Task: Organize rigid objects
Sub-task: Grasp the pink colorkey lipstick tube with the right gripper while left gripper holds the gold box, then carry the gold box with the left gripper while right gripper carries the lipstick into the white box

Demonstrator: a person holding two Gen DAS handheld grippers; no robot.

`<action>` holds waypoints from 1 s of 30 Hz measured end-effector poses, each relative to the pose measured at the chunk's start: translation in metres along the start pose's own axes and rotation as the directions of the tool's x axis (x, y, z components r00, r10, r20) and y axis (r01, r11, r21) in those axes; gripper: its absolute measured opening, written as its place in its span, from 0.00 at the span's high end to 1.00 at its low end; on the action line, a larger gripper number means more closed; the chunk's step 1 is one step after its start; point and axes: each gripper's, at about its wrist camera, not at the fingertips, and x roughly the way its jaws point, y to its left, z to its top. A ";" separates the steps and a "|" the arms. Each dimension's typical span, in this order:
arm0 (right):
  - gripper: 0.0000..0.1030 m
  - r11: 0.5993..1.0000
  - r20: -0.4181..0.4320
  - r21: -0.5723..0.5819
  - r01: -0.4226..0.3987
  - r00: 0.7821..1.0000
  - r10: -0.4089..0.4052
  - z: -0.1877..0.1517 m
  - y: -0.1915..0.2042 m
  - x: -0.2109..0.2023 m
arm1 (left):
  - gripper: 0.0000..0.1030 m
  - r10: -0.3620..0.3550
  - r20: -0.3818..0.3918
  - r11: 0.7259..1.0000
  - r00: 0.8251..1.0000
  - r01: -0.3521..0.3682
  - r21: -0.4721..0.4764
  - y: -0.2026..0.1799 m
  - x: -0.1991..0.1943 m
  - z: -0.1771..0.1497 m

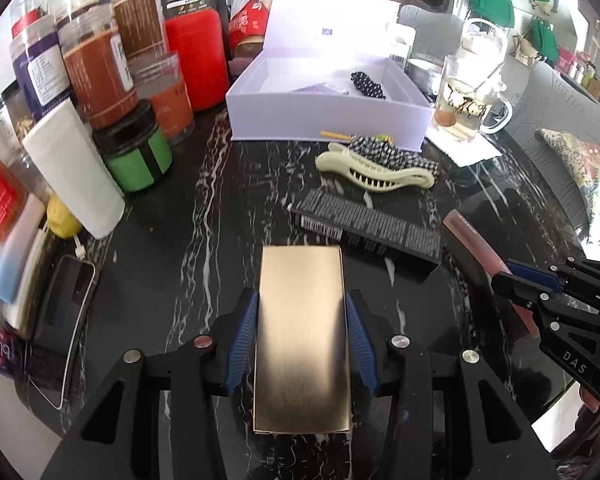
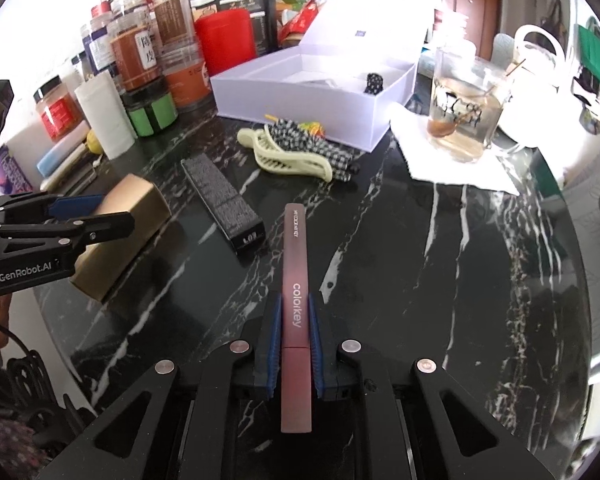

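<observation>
Progress, judged: early to middle. Both tongs loaded, nothing yet delivered from this pair.

Left tongs: clenched on gold box, bottom centre of left view, held above table; whether lifted clear or resting, cannot tell.

Right tongs: clenched on slim pink colorkey tube, bottom centre of right view, pointing up-frame.

White open box, upper centre, lid raised behind: contains black polka-dot fabric item toward right end, plus flat pale insert or paper, unclear. Otherwise mostly bare floor visible.

Left outside on table: black ribbed box at centre; pale green hair claw just in front of white box, touching checked fabric piece.

Glass mug, upper right: liquid with brownish lump inside.

Jars and canisters, upper left: untouched.
</observation>
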 end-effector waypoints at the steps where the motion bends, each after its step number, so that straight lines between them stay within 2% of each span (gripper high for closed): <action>1: 0.87 1.000 0.004 0.001 -0.001 1.000 0.001 0.001 0.000 -0.001 | 0.57 -0.003 0.004 1.000 1.000 0.003 0.002 0.000 -0.001 0.001; 11: 0.87 0.999 -0.005 -0.005 -0.032 0.999 0.032 0.010 0.004 -0.001 | 0.57 0.007 -0.004 1.000 1.000 -0.007 0.004 -0.002 0.004 0.004; 18: 0.87 1.000 -0.002 0.002 -0.026 1.000 0.026 0.012 0.002 -0.003 | 0.56 0.007 -0.107 1.000 0.994 -0.007 -0.003 0.000 0.027 -0.004; 30: 0.87 0.999 0.013 0.003 -0.033 0.999 0.033 0.013 0.002 -0.005 | 0.58 -0.009 -0.042 1.000 0.999 0.008 -0.025 0.004 0.016 -0.005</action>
